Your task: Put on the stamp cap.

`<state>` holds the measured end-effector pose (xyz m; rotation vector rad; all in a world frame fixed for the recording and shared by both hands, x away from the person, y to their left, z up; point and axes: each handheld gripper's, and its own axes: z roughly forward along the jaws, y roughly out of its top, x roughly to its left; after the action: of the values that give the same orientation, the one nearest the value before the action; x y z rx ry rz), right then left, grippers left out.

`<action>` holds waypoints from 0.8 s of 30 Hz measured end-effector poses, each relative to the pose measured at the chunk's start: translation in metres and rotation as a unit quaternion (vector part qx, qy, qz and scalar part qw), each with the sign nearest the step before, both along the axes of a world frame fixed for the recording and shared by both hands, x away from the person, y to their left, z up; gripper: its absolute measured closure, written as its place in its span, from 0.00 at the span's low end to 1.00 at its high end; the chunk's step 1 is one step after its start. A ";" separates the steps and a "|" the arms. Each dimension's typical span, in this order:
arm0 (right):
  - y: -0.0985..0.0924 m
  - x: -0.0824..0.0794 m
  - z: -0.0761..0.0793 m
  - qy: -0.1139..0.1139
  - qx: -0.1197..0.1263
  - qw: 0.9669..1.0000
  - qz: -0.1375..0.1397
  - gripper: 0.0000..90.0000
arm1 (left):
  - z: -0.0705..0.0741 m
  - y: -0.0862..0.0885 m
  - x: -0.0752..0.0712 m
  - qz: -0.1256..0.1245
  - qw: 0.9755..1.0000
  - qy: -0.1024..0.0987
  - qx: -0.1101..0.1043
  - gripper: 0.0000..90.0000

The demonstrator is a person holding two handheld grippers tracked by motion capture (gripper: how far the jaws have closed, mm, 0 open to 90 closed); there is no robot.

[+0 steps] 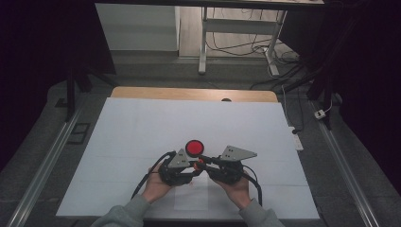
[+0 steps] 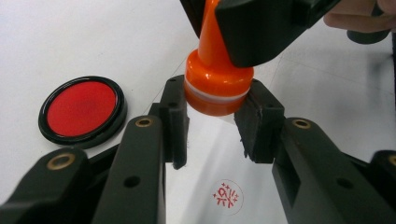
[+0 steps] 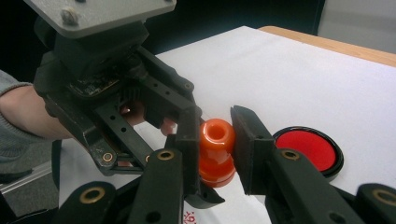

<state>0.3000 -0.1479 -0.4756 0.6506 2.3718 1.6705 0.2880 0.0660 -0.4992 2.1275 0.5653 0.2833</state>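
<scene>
- Nearest the high camera: two forearms in grey sleeves, each hand holding one black two-jaw gripper.
- One orange stamp point(image 2: 215, 84), glossy plastic with a rounded knob, narrow neck, broad round base and pale band near its foot, is held just above the sheet between the two grippers.
- Left gripper point(image 2: 212, 122): its ribbed black pads are clamped on the stamp's broad base from both sides.
- Right gripper point(image 3: 215, 140): its jaws are closed on the stamp's upper knob.
- One round ink pad point(image 2: 82, 110), a shallow black dish with a matte red disc, lies just beside the grippers.
- One round red imprint point(image 2: 227, 196) marks the white paper sheet point(image 1: 142, 137), directly below the stamp.
- The sheet covers one wooden table point(image 1: 142, 92).
</scene>
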 end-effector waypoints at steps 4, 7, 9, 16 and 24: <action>0.000 0.000 0.000 0.000 0.001 1.000 0.000 0.80 | 0.000 0.000 0.000 0.000 1.000 0.000 0.000 0.72; 0.000 0.000 0.000 0.000 0.001 1.000 0.000 0.80 | 0.000 0.000 0.000 0.000 1.000 0.000 0.000 0.72; 0.000 0.000 -0.001 0.001 0.002 1.000 0.000 0.80 | 0.000 0.000 0.000 0.001 1.000 0.000 -0.001 0.72; 0.000 0.000 -0.002 0.000 0.003 1.000 0.000 0.80 | -0.001 0.000 -0.001 0.002 1.000 -0.005 0.001 0.72; -0.001 0.000 -0.002 0.001 0.010 1.000 -0.001 0.80 | 0.000 0.000 -0.003 0.004 1.000 -0.012 -0.004 0.72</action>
<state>0.2997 -0.1491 -0.4772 0.6584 2.3579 1.6949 0.2853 0.0656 -0.4994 2.1111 0.5610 0.3110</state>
